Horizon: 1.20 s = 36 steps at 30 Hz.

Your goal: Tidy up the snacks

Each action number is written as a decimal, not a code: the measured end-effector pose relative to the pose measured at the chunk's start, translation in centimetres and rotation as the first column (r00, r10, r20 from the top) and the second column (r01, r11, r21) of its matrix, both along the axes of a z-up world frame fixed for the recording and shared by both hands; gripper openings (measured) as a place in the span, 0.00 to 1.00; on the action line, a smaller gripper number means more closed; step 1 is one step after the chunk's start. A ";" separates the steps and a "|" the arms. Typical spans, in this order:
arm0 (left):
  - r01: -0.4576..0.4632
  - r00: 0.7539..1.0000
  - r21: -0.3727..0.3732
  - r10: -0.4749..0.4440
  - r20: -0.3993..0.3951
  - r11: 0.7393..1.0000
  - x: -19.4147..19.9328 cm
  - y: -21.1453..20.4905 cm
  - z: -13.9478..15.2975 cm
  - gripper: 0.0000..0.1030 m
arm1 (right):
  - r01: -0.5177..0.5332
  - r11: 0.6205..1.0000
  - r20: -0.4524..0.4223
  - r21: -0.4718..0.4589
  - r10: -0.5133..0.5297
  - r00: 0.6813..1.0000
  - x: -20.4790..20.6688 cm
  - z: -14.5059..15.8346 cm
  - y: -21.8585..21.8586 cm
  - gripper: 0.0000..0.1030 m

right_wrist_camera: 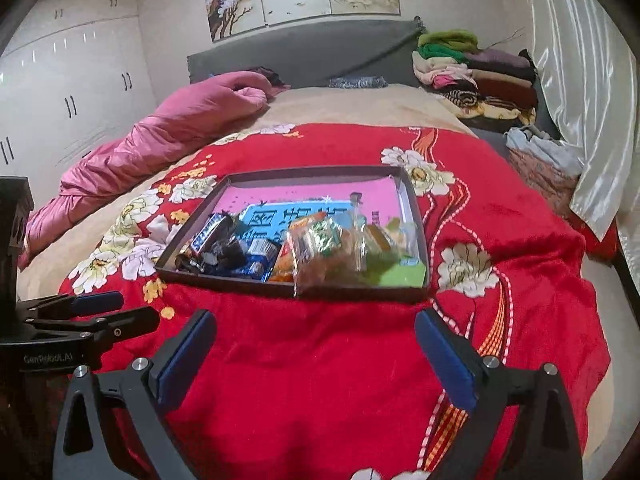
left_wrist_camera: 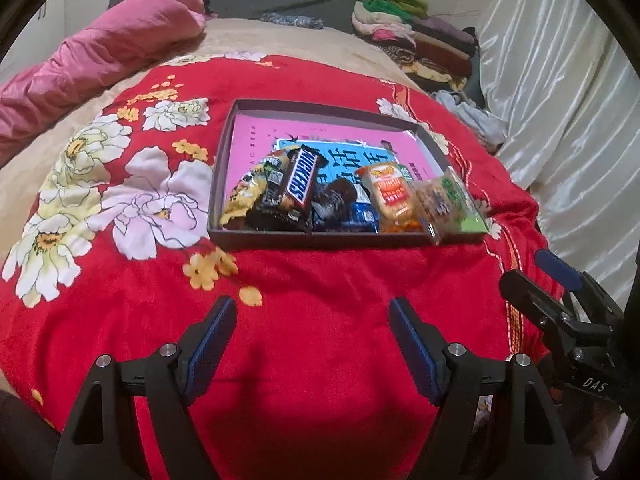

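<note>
1. A pink quilt (left_wrist_camera: 100, 56) lies bunched along the far left of the bed, beside the beige sheet.
2. A red blanket (left_wrist_camera: 300, 280) with white and pink flowers covers the near part of the bed; the tray sits on it.
3. The left gripper (left_wrist_camera: 312, 320) hangs over bare red blanket, short of the tray's near wall. Its jaws stand apart with nothing between them, and the blue pads touch nothing.
4. The tray (left_wrist_camera: 320, 240) is a shallow dark box with a pink and blue printed floor. All the snacks lie inside it, crowded along the near wall.
5. At the tray's left end a yellow packet (left_wrist_camera: 244, 196) lies under a Snickers bar (left_wrist_camera: 302, 178), which rests slanted across it.
6. Next come dark wrappers (left_wrist_camera: 332, 204) and a blue packet (left_wrist_camera: 366, 216), partly hidden.
7. Right of those an orange cracker pack (left_wrist_camera: 394, 196) leans upright.
8. A clear bag (left_wrist_camera: 444, 204) with green print sits at the right end, its corner hanging over the near wall.
9. The right gripper (right_wrist_camera: 316, 332) also hovers above the blanket just before the tray, jaws spread wide and empty.
10. Folded clothes (right_wrist_camera: 476, 76) are stacked at the far right by the headboard, next to a white curtain (right_wrist_camera: 592, 100).
</note>
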State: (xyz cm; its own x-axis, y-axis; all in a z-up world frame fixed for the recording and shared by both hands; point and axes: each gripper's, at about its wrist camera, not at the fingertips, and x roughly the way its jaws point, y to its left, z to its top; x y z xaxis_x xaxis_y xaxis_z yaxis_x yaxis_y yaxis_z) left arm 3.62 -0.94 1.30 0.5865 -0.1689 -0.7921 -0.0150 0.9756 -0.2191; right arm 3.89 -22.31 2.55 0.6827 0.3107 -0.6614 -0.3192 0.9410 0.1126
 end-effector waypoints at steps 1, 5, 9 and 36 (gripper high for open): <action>0.002 1.000 0.003 -0.002 0.003 1.000 -0.2 -0.1 0.1 0.77 | -0.003 1.000 -0.001 -0.003 0.003 1.000 -0.2 0.0 0.1 0.97; 0.007 1.000 0.017 -0.007 0.011 1.000 -1.1 -0.6 0.6 0.77 | -0.016 1.000 -0.003 -0.015 0.016 1.000 -1.1 0.1 0.6 0.98; 0.020 1.000 0.014 -0.020 0.014 1.000 -1.5 -0.8 0.9 0.77 | -0.020 1.000 -0.002 -0.023 0.020 1.000 -1.7 0.2 0.7 0.98; -0.002 1.000 0.043 0.002 -0.003 0.999 -2.2 -0.4 1.1 0.77 | 0.010 1.000 -0.003 -0.029 -0.010 1.000 -1.9 0.2 -0.1 0.98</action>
